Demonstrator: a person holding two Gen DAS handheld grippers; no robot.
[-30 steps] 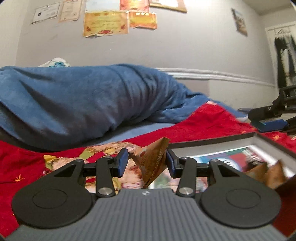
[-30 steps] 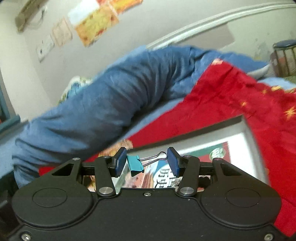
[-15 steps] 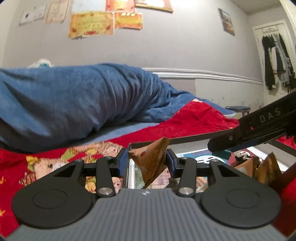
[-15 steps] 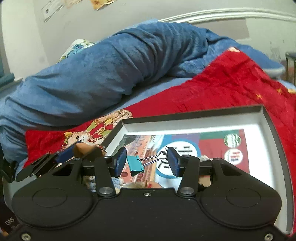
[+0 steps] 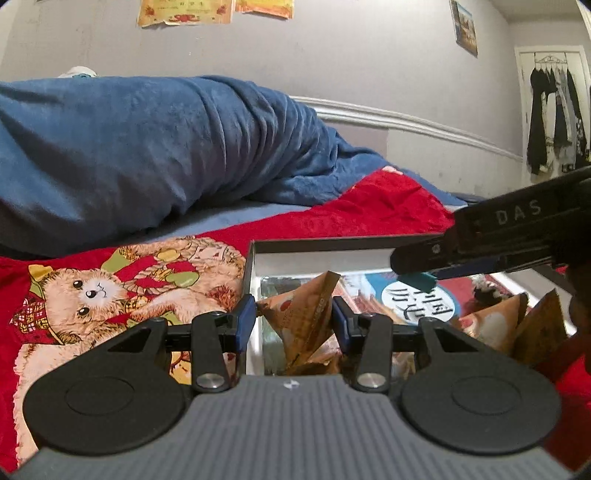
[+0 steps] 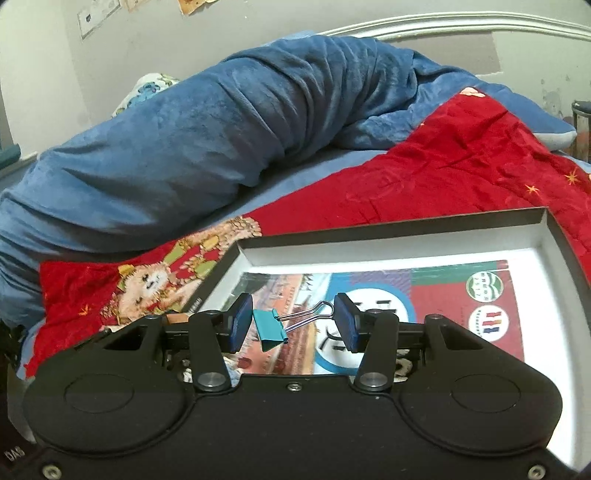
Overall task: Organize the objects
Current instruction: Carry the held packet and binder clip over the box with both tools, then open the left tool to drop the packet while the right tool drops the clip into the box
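A brown triangular packet [image 5: 301, 314] was gripped between the blue pads of the left gripper [image 5: 294, 323], one corner pointing up and its lower folds hanging below the fingertips. It was held over the near left corner of a shallow white tray [image 5: 255, 291] with a dark outer rim. A teal binder clip [image 6: 270, 328] was pinched between the pads of the right gripper [image 6: 293, 326], the clip body pressed against the left pad and its wire handles reaching to the right pad. This clip was held above the printed sheet [image 6: 424, 295] that lined the tray floor [image 6: 546, 273].

In the left wrist view, more brown packets [image 5: 517, 325] were seen in the tray to the right, just beside the held one, and a dark fluffy object [image 5: 484, 290] lay behind them; its kind could not be told. The right gripper's black body [image 5: 517, 236], marked DAS, crossed over the tray from the right and hid part of the far rim, with the teal clip [image 5: 417, 282] showing under its tip.

The tray was set on a red blanket [image 6: 443, 177] printed with a bear [image 5: 88, 295]. Behind it a bunched blue blanket [image 5: 147, 147] was piled along the grey wall [image 5: 369, 55], where posters [image 5: 184, 13] were stuck. Dark clothes [image 5: 554, 118] were hung at the far right.
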